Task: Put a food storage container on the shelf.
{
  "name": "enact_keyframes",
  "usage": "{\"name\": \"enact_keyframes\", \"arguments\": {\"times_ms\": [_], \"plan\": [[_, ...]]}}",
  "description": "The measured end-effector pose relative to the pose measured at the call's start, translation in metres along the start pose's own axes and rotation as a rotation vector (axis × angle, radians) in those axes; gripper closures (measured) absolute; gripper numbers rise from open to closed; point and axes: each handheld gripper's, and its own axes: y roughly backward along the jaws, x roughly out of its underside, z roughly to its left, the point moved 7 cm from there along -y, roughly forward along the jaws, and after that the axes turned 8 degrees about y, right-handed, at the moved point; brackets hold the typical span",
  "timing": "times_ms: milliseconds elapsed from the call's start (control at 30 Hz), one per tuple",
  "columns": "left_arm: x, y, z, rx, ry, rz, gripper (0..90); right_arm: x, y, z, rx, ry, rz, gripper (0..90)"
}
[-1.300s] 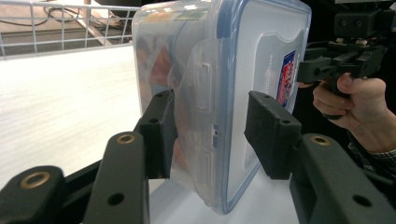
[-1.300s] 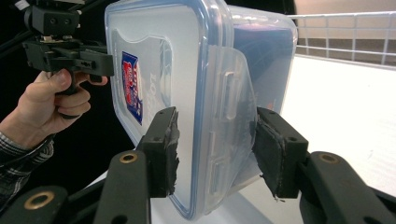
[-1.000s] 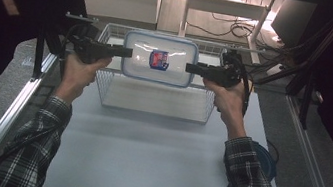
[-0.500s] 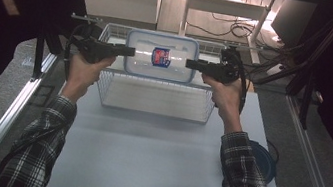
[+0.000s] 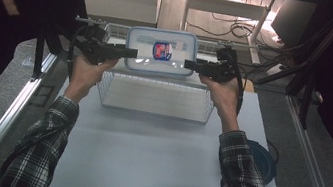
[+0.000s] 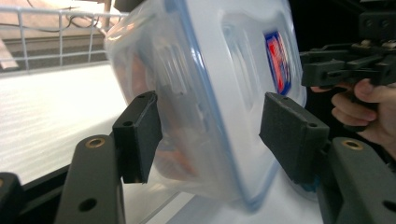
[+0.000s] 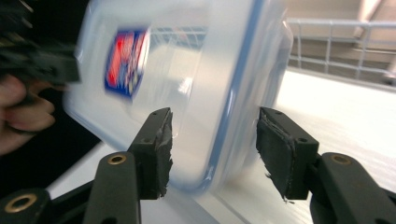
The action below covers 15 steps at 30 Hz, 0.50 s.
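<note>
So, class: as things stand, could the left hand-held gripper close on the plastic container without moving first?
Probably yes. The left hand-held gripper has the container edge between its jaws, which have just been opening; its pads stand apart from the walls. Nothing lies between.

Glossy translucent plastic container (image 5: 160, 51); wire basket (image 5: 154, 96)

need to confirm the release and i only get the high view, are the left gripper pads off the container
Observer: The left gripper's jaws have just been opening. The container sits edge-on between them, and I cannot tell whether the pads touch it.
Operator: and the right gripper
Observer: The right gripper has also just been opening. A slim gap shows at the pad on the container's base side.
Operator: is it steady
Observer: In the right gripper view it is blurred, while the pads look sharp.
</note>
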Motion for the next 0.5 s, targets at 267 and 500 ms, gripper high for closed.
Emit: {"name": "enact_keyframes", "arguments": {"times_ms": [267, 500], "plan": [[-0.0020, 0.0062, 0.0063, -0.029, 0.008, -0.029, 33.8, 0.0010, -0.0005, 0.0000, 0.014, -0.013, -0.004, 45.3], [-0.0031, 0.0077, 0.0056, -0.070, 0.003, -0.058, 41.9, -0.0025, -0.0011, 0.0013, 0.068, 0.002, -0.030, 44.8]]}}
